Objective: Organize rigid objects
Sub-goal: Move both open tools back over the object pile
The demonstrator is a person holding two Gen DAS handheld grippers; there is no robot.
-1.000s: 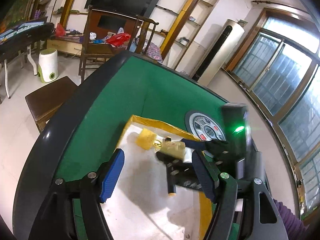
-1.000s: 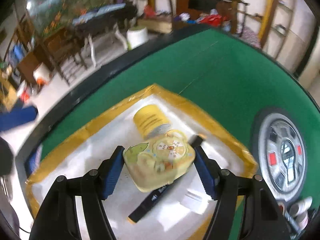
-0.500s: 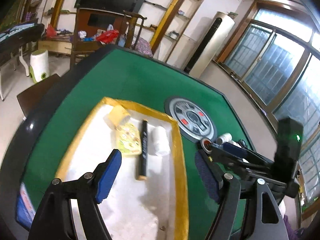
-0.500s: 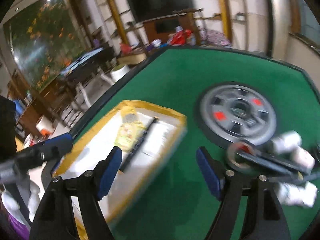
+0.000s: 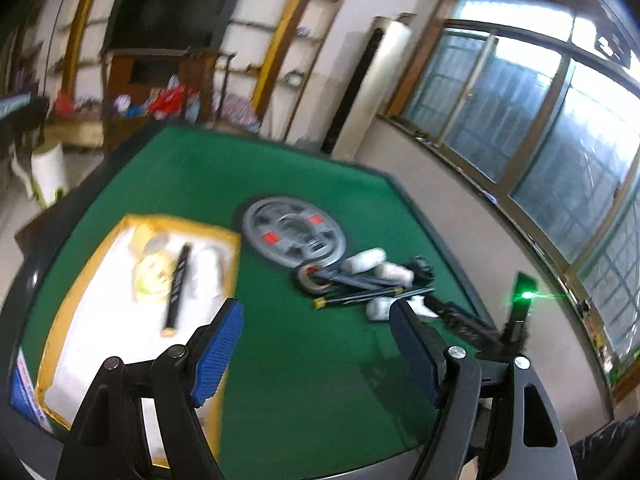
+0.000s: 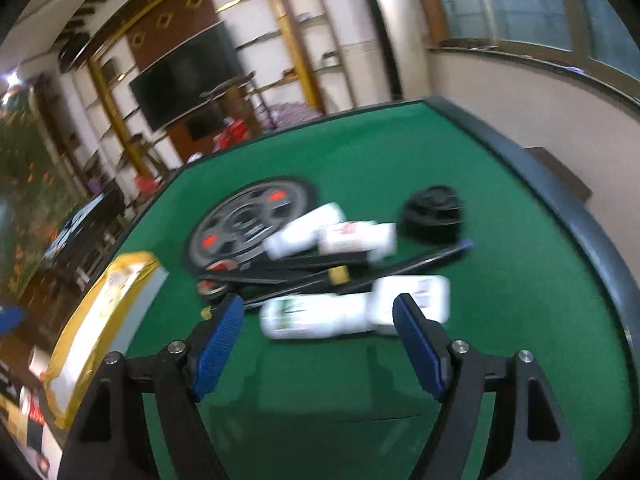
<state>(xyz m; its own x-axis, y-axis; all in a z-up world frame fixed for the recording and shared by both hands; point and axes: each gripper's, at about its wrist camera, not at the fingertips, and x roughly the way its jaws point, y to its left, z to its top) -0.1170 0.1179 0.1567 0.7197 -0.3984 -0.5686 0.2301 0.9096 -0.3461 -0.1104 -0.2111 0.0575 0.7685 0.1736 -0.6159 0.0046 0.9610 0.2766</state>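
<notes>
A yellow-rimmed white tray (image 5: pixel 100 344) lies on the green table at the left. In it are a yellow cartoon case (image 5: pixel 152 276), a black marker (image 5: pixel 178 284) and a white bottle (image 5: pixel 206 270). A pile of loose items lies right of it: white bottles (image 6: pixel 312 316), black pens (image 6: pixel 288 272), a tape roll (image 5: pixel 314 280) and a black round lid (image 6: pixel 434 212). My left gripper (image 5: pixel 316 336) is open and empty above the table. My right gripper (image 6: pixel 318 332) is open and empty, just short of the nearest white bottle.
A round grey dial (image 5: pixel 294 232) is set into the table centre, also seen in the right wrist view (image 6: pixel 240 224). The table has a dark raised rim (image 6: pixel 592 240). The right gripper's body with a green light (image 5: pixel 524 296) shows in the left wrist view.
The right gripper let go of the yellow case in the tray, opened, and swung right to the pile of bottles and pens. The left gripper pulled back and turned right.
</notes>
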